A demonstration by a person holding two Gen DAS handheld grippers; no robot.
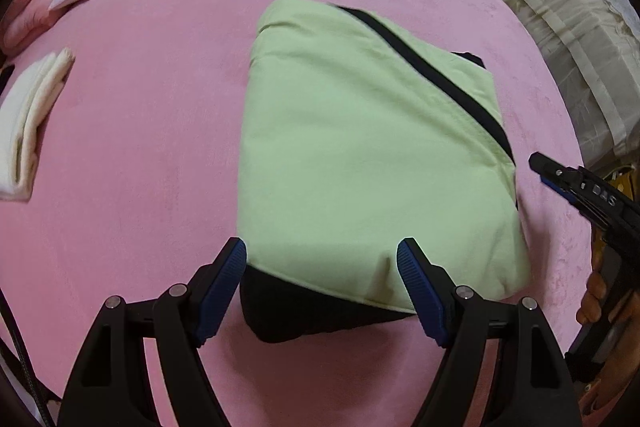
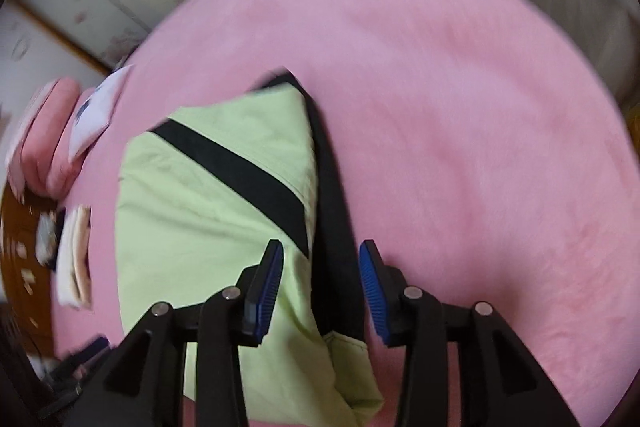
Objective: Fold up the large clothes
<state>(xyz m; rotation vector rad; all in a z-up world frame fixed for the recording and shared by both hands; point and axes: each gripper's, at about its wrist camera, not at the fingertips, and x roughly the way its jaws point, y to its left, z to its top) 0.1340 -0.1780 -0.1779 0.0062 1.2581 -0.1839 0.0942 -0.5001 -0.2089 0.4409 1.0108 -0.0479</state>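
Left wrist view: light-green padded garment with black diagonal stripe and black lining (image 1: 360,147) lying folded at centre of pink plush bed (image 1: 160,107). Judging it soft, bulky, light, slumping when lifted; best grabbing at 6 o'clock hem. Left gripper (image 1: 322,291) fingers standing wide, empty. Right gripper (image 2: 322,291) fingers parted narrowly, pressing nothing, straddling black edge.

The garment (image 1: 360,155) is pale green with black parts, folded into a thick, roughly rectangular bundle lying flat on the pink bedcover (image 1: 160,107). A black stripe (image 1: 432,75) runs diagonally across its top face. Black fabric (image 1: 304,311) shows beneath the green layer at the near edge and along one side. The top is smooth, with faint creases.
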